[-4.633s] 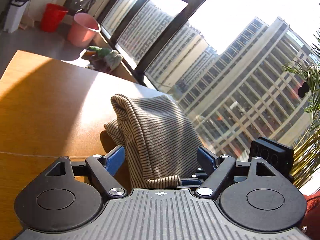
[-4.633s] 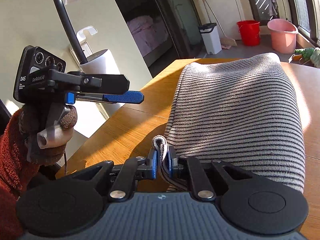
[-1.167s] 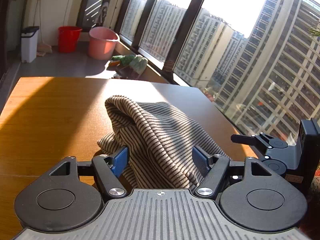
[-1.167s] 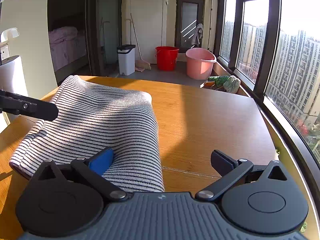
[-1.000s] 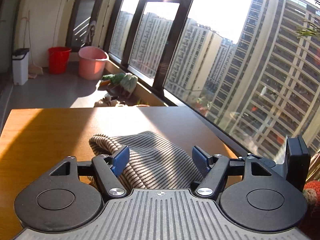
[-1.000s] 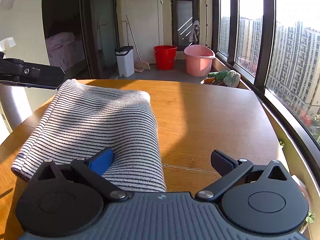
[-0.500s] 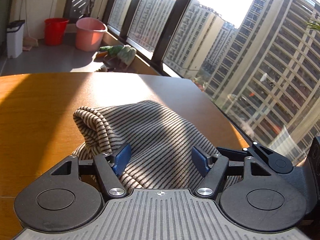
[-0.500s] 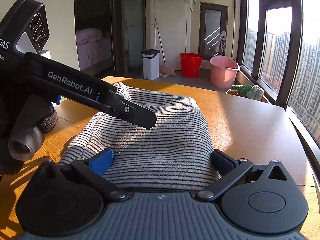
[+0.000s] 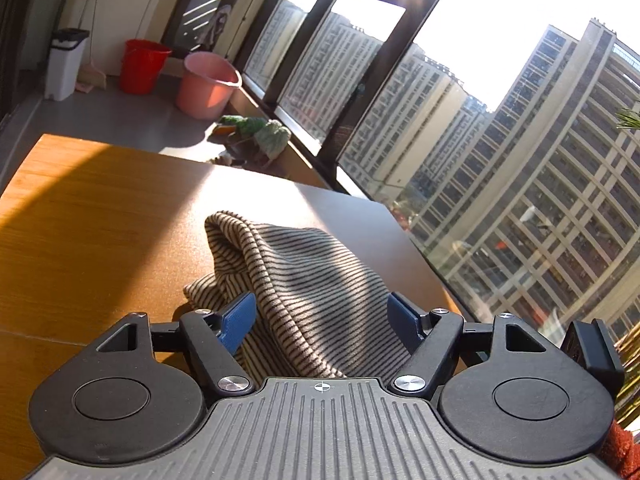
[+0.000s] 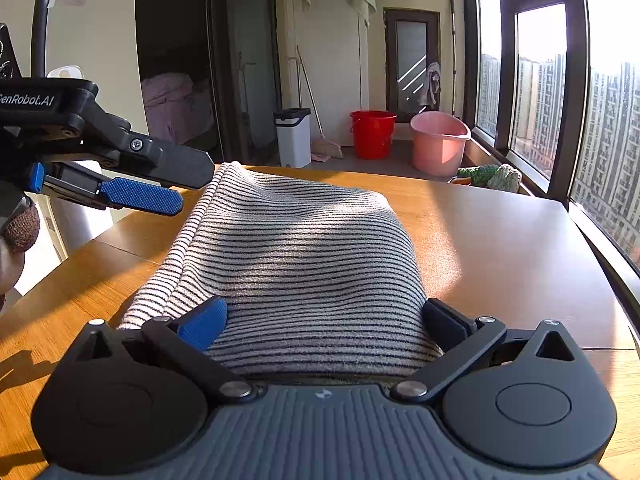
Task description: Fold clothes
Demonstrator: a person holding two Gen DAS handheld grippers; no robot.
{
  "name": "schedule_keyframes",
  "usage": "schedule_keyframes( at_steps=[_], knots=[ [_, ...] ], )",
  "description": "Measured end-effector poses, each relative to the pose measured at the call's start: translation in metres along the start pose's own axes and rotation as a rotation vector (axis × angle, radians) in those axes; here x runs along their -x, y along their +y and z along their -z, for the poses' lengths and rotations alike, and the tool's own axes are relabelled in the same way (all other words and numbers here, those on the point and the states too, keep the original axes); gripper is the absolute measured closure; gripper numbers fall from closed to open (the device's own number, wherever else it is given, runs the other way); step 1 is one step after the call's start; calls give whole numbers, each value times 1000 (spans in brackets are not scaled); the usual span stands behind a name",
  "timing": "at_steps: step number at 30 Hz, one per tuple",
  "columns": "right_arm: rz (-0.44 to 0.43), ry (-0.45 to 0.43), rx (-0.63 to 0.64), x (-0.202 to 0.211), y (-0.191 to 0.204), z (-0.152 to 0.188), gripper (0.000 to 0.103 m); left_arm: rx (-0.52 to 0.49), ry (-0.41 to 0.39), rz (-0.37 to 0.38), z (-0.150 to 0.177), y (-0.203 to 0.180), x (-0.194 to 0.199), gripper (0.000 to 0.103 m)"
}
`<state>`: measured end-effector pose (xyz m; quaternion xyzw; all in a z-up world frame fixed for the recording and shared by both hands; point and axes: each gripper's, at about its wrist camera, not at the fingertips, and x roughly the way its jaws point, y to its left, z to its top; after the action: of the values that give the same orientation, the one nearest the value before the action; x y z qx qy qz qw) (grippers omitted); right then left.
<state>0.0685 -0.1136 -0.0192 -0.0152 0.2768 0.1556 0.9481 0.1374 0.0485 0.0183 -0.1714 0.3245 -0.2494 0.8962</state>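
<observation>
1. Striped knit garment lies folded into a thick, humped bundle on the wooden table, toward the table's near edge and left side in the right wrist view.
2. Left gripper hovers off the bundle's left edge, jaws spread, holding nothing.
3. Right gripper sits low at the bundle's near end, jaws spread wide around it without visibly squeezing.
4. Folding looks nearly done; this seems a tidying or regrasp step.
5. Next, the bulge wants pressing flat, or a firm pinch on the near edge for one more fold.
</observation>
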Motion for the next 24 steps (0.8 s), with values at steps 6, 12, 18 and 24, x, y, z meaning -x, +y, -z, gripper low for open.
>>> schedule_keyframes(
  at_steps=[6, 12, 18, 24],
  knots=[
    [-2, 1, -6, 5, -2, 2, 0, 50, -22, 112, -39, 12, -34, 27],
    [-77, -26, -70, 26, -20, 0, 0, 196, 86, 81, -15, 62, -82, 43],
    [-86, -113, -40, 50, -37, -8, 3, 208, 83, 84, -14, 68, -76, 44],
    [-9, 55, 131, 21, 4, 22, 0, 138, 67, 42, -16, 52, -75, 39]
  ],
)
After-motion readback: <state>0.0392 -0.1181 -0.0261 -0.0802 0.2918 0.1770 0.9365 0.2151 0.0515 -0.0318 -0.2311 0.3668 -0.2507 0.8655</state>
